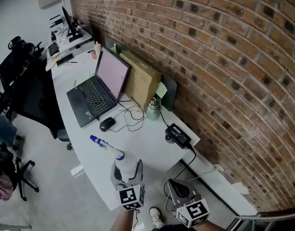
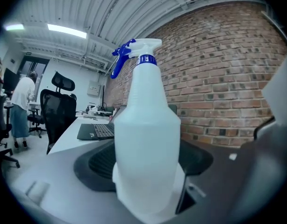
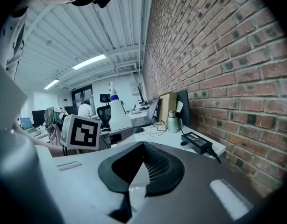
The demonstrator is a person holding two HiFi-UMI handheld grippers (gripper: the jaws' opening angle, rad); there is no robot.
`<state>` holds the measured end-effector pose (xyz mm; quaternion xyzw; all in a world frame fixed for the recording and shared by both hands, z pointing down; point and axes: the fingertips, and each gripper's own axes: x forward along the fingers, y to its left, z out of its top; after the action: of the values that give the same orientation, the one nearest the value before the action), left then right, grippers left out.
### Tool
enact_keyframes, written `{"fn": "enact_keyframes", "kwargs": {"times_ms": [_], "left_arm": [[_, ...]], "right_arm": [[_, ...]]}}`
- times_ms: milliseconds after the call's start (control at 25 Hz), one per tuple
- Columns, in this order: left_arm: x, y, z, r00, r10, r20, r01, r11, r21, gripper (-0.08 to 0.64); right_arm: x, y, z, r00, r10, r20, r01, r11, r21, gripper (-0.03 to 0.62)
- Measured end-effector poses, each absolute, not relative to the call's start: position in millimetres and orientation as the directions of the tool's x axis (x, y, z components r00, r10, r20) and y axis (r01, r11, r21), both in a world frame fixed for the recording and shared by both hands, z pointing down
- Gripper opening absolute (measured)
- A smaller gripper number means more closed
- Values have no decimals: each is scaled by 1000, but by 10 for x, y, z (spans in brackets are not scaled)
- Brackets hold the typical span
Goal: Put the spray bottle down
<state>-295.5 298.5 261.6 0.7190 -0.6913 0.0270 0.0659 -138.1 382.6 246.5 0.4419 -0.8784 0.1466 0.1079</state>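
Left gripper [image 2: 148, 183] is clamped on the spray bottle [image 2: 147, 125], its jaws pressed against the lower part of the white body. The bottle stands upright between them, and its blue trigger head [image 2: 121, 59] points away toward the far end of the room. In the head view the bottle sits over the near end of the white desk [image 1: 152, 150], close to the front edge. Whether its base touches the desktop I cannot tell, as the gripper hides it.

Right gripper [image 3: 142, 168] is off to the right and nearer the person, past the desk's edge over the floor. Its jaws are drawn together with nothing between them.

Farther along the desk lie a black mouse [image 1: 107, 124] with a looped cable, an open laptop [image 1: 97, 93] and a flat brown box [image 1: 140, 81] leaning on the brick wall [image 1: 224, 57]. A metal flask [image 1: 153, 109] stands just beside the box, and a black power adapter [image 1: 178, 134] rests near the desk's wall-side edge, well apart from the bottle. A black office chair [image 1: 27, 81] stands to the left of the desk, and a person [image 2: 23, 106] stands in the background.
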Motion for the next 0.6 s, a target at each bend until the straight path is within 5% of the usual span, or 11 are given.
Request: {"fn": "enact_keyframes", "kwargs": {"times_ms": [600], "left_arm": [[-2826, 2734, 2942, 56, -990, 131, -998, -57, -3, 390]], "right_arm": [[-1324, 3733, 2670, -564, -748, 351, -825, 529, -199, -2]]}}
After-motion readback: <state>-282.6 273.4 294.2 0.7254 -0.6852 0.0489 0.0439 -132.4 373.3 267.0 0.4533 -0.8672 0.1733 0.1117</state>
